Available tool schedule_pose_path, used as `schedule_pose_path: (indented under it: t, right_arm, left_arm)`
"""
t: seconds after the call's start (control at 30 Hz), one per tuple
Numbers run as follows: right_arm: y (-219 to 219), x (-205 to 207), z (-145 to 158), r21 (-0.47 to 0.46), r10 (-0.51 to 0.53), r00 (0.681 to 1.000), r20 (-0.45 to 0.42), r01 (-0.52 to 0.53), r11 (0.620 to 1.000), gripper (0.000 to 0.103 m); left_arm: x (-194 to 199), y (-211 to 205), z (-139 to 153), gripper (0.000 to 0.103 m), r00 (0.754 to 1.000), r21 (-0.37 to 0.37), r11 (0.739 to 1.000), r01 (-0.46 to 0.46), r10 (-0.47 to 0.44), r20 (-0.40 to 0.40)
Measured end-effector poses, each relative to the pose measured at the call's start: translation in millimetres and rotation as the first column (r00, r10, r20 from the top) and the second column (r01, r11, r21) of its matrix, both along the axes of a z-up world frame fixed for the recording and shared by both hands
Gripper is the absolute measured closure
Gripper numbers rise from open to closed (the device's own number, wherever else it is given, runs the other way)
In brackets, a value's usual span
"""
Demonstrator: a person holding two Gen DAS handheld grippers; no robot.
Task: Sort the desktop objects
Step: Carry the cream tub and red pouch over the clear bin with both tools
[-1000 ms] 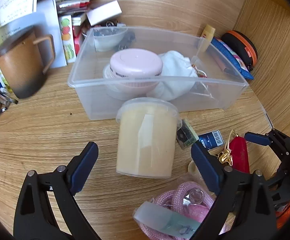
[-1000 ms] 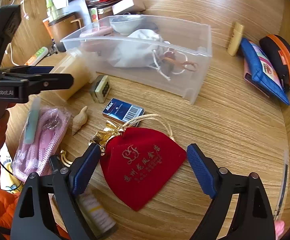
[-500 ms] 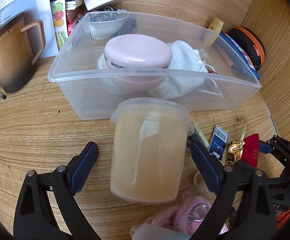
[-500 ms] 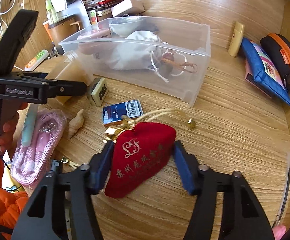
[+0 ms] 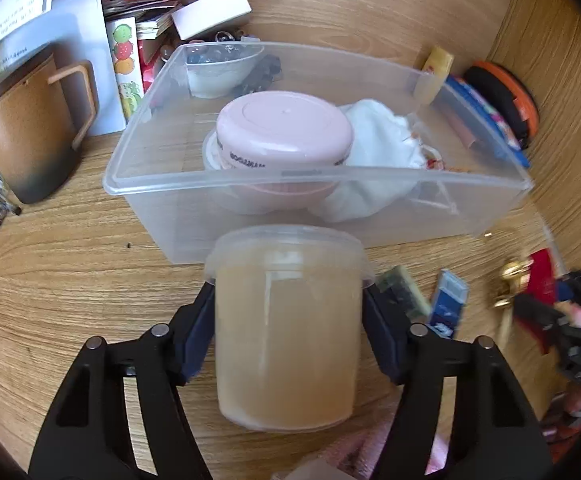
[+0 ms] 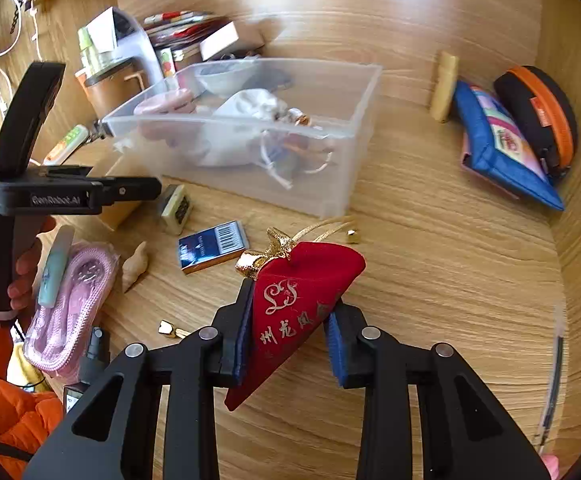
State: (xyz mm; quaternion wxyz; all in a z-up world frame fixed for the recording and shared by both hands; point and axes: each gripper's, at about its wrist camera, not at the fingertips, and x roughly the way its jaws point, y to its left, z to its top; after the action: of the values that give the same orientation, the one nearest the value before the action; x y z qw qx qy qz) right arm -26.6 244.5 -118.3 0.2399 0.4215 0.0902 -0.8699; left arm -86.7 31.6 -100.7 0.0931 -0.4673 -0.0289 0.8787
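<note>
While tongs grip, clear bin (image 5: 194, 216) holding pink lidded tub (image 5: 284, 130), white pouch (image 5: 374, 148)

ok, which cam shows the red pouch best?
Right wrist: the red pouch sits centre frame, pinched in the right claw, gold lettering and drawstring clear. Left wrist catches only a blurred red scrap at its right edge.

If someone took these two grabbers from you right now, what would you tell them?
Left gripper: jaws just closed on the tub, which stands on the desk before the clear bin.
Right gripper: jaws just closed on the red pouch, lifted partly off the desk.
Done: pink case and white bag are in the bin.
Left: bin the tub and pouch; blue box, shell and pink cord lie loose.
</note>
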Motion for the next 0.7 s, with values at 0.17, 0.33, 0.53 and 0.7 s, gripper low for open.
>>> schedule_pose_path:
  t: [0.17, 0.33, 0.53, 0.7]
  right_arm:
    - [9.9, 0.7, 9.7, 0.005, -0.024, 0.999, -0.033, 0.024, 1.0, 0.074]
    - [18.8, -2.4, 21.8, -0.034, -0.055, 0.997, -0.057, 0.053, 0.998, 0.074]
    - [20.0, -7.0, 35.7, -0.083, -0.064, 0.995, -0.082, 0.057, 0.995, 0.074]
    - [19.0, -6.3, 50.7, -0.126, -0.058, 0.992, -0.114, 0.043, 0.991, 0.074]
  left_arm:
    - [-0.6, -2.2, 0.7, 0.039, 1.0, -0.003, 1.0, -0.003, 0.003, -0.006]
    - [4.9, -3.9, 6.4, 0.04, 1.0, 0.012, 1.0, -0.016, 0.017, -0.026]
    - [15.1, -11.3, 21.6, 0.045, 0.997, 0.024, 0.999, -0.033, 0.035, -0.07]
    - [21.1, -18.4, 21.9, 0.045, 0.996, 0.037, 0.998, -0.041, 0.044, -0.082]
